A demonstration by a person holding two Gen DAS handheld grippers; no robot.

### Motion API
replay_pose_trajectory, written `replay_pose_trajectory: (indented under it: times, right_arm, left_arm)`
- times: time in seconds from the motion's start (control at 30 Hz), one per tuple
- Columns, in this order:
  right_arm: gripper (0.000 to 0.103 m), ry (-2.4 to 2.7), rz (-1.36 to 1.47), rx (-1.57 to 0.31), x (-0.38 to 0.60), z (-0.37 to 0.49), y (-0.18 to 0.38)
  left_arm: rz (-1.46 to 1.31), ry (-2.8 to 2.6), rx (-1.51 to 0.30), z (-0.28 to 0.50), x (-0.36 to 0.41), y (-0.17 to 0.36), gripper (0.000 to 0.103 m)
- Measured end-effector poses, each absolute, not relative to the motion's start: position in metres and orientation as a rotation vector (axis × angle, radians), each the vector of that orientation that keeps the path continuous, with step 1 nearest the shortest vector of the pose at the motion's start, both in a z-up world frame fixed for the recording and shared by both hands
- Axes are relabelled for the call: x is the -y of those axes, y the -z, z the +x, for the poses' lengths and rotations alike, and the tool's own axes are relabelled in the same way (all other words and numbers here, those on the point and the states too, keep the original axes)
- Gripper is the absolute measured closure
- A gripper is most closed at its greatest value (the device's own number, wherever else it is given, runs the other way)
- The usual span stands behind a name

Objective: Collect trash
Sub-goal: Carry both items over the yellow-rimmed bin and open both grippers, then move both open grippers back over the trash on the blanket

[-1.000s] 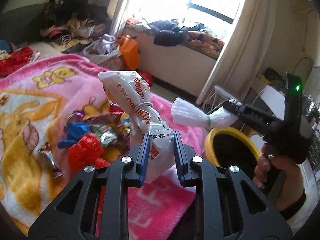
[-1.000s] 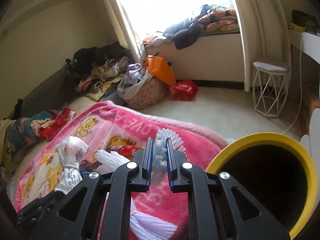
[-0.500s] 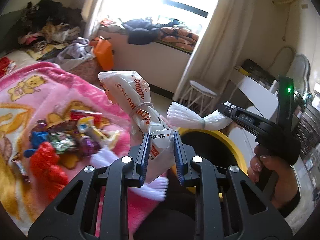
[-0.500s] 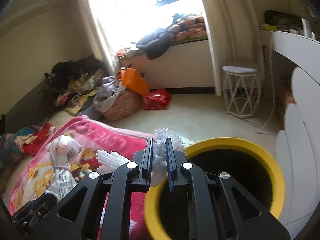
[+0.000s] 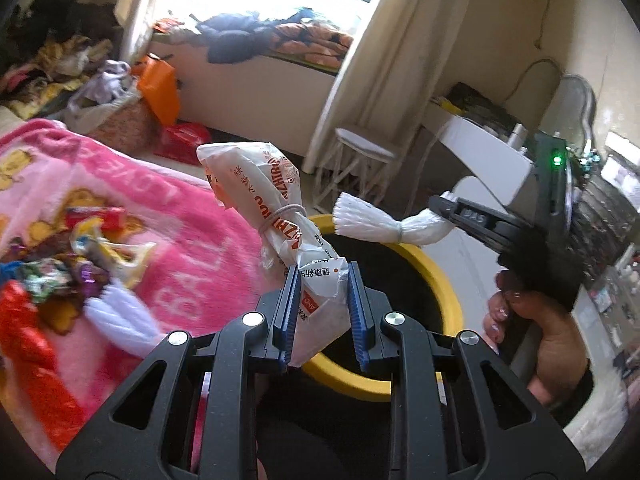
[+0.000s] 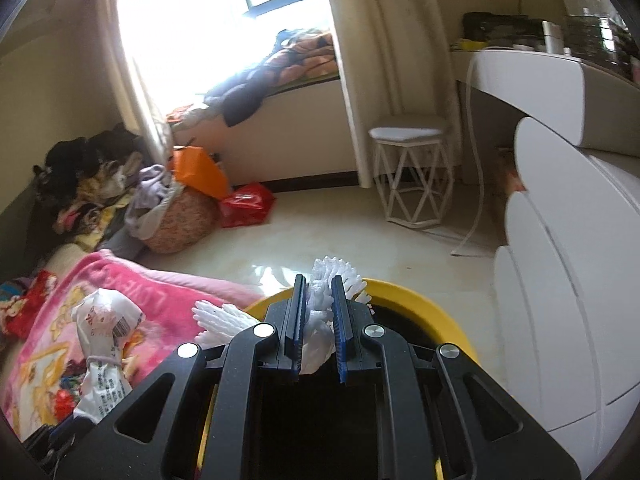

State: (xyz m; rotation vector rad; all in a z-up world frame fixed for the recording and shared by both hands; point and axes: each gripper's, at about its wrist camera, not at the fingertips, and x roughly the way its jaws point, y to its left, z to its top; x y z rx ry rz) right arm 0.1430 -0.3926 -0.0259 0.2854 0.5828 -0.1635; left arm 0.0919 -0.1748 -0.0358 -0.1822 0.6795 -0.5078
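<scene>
Left wrist view: left tongs (image 5: 323, 305) pinch a light, crinkly snack bag (image 5: 276, 216); right tongs (image 5: 438, 202) clamp soft white tassel (image 5: 370, 225) — both above the yellow bin (image 5: 440, 280).

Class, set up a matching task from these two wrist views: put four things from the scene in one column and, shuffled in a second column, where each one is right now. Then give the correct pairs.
Column 1
1. printed white bag
2. white tassel bundle
3. yellow-rimmed bin
4. candy wrappers

Column 2
A. lying on the pink blanket
B. on the floor below both claws
C. clamped in the left claw
D. clamped in the right claw

Pairs: 1-C, 2-D, 3-B, 4-A
</scene>
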Motion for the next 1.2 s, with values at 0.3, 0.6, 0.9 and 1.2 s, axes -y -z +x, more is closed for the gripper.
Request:
replay_pose_trajectory:
  times: [0.3, 0.6, 0.9, 1.2]
  right_arm:
    - [0.091, 0.274, 0.299, -0.633, 0.422, 0.143, 0.051]
    - [0.054, 0.284, 0.357, -0.659, 0.435, 0.144, 0.062]
    - [0.048, 0.204, 0.339, -0.636, 0.416, 0.146, 0.050]
    - [0.041, 0.040, 0.262, -0.581, 0.371, 0.142, 0.025]
  left_arm:
    - [-0.165, 0.584, -0.756, 0.109, 0.210, 0.061, 0.085]
    - [-0.152, 0.633, -0.757, 0.121, 0.227, 0.074, 0.038]
    - [-0.142, 0.502, -0.686, 0.115, 0.200, 0.056, 0.013]
    - [-0.127, 0.363, -0.635, 0.106, 0.157, 0.039, 0.013]
